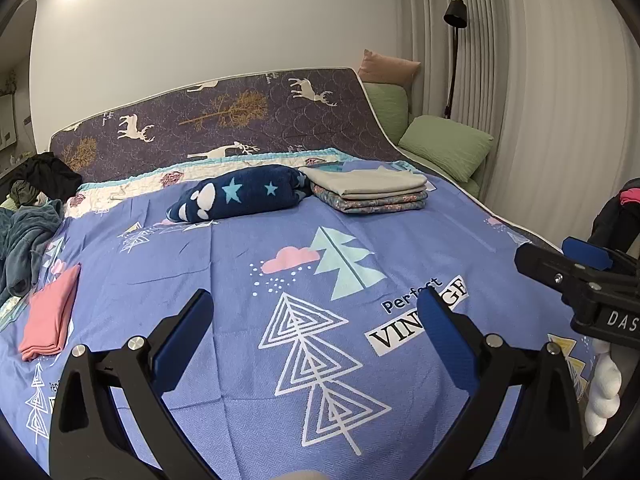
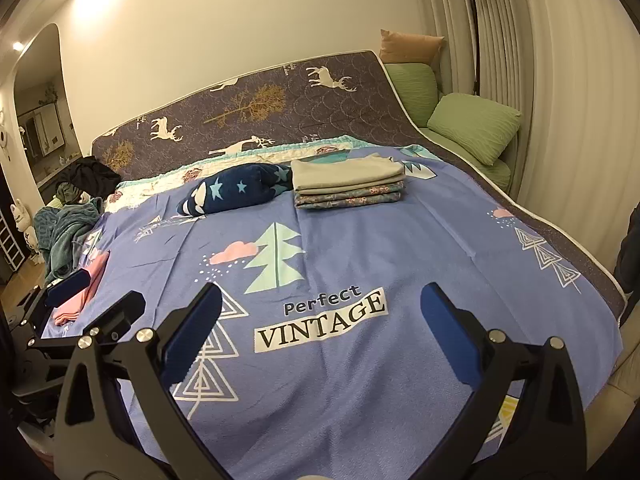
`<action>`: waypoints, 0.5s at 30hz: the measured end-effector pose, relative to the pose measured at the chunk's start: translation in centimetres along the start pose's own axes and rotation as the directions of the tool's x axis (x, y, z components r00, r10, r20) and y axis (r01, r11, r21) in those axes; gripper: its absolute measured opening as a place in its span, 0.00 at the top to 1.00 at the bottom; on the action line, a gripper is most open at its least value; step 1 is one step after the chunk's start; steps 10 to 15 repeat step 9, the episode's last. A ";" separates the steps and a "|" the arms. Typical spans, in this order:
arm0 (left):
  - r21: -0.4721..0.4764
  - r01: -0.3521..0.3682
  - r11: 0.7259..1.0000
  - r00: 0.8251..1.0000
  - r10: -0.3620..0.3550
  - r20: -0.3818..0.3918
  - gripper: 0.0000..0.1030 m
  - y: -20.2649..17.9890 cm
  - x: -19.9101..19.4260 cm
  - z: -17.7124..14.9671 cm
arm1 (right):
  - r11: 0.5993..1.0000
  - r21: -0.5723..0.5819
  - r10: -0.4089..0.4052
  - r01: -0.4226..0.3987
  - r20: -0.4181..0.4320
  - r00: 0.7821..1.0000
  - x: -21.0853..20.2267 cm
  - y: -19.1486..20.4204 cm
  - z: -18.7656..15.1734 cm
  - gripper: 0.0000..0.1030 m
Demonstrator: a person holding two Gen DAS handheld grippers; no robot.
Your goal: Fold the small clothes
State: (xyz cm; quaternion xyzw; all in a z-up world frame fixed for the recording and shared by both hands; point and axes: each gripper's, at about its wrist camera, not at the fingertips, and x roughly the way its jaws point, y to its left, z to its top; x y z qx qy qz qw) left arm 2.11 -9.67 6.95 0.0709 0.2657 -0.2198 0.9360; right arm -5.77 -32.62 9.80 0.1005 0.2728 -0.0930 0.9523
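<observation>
Both the left gripper (image 1: 316, 312) and right gripper (image 2: 320, 308) are being held empty, jaws apart, above the blue printed bedsheet (image 1: 240, 264); beside it, the folded pink garment (image 1: 50, 316) is lying finished, so another garment is probably being awaited.

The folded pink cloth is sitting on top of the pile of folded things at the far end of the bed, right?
Not quite. The folded pink cloth lies by itself on the blue bedsheet near the left edge, far from the stack of folded fabrics. A grey piece tops that stack. The left wrist view shows this.
</observation>
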 end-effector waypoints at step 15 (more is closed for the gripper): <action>0.005 -0.008 1.000 1.000 0.008 -0.013 0.01 0.0 0.6 -0.2 | 1.000 -0.004 -0.002 0.002 -0.014 1.000 0.6 0.0 -0.2 0.02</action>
